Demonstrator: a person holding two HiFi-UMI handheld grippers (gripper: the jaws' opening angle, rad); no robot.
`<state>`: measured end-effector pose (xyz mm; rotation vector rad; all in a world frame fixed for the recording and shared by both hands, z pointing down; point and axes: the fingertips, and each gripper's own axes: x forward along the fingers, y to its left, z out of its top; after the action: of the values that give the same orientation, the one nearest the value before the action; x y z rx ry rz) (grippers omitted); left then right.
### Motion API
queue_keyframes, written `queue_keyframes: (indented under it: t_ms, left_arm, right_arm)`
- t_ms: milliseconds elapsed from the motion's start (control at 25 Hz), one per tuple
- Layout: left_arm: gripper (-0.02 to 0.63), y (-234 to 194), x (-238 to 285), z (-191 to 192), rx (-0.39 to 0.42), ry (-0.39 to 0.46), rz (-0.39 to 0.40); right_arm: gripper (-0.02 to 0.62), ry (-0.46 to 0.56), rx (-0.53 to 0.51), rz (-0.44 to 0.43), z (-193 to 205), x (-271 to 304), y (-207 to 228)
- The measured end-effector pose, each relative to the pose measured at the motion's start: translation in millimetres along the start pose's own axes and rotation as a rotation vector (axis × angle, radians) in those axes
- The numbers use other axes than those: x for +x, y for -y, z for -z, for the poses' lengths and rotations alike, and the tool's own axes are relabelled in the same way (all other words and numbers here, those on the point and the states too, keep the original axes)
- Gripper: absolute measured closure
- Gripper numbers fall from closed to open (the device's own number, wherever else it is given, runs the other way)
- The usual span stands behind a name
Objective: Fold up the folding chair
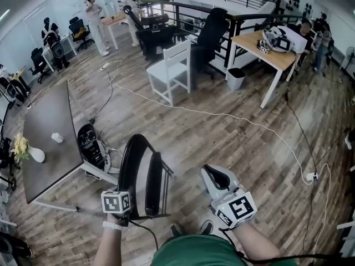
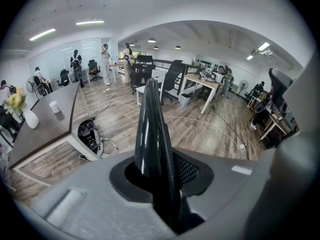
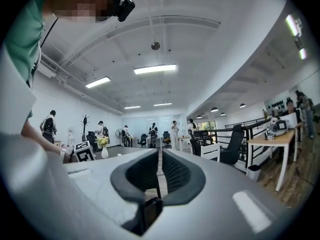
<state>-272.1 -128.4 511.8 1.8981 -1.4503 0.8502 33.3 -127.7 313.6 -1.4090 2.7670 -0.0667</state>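
Nearest the person, the left hand-held gripper (image 1: 118, 205) is clenched on the top edge of the black chair (image 1: 141, 173). Its own view shows the dark frame running straight out between the two pads. The grip looks meant to keep the chair from tipping, since its back loop and seat panel lie close together and nearly flat. It stands upright on the wood floor (image 1: 233, 137), just ahead of the person's feet. Judged from that, the fold is done or all but done, and this hold only steadies the chair.

The right hand-held gripper (image 1: 215, 177) sits a little to the chair's right and apart from it. It is closed with nothing between its pads and aimed out across the room, so it seems to have no part in the hold right now. It would be free to press the seat fully home if a gap is left.

To the left stands a grey table (image 1: 47, 126). A white cable (image 1: 222, 115) crosses the floor beyond the chair. Further off are a white chair (image 1: 172, 71) and a wooden table (image 1: 272, 51), and people (image 1: 94, 15) stand at the far end of the room.
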Motion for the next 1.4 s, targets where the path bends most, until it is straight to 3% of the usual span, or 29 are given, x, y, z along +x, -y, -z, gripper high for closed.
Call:
queue_keyframes:
  t_ms: [1400]
  left_arm:
    - [0.515, -5.7, -0.3, 1.6, 0.002, -0.007, -0.01]
  right_arm:
    - [0.574, 0.003, -0.022, 0.014, -5.1, 9.8, 4.0]
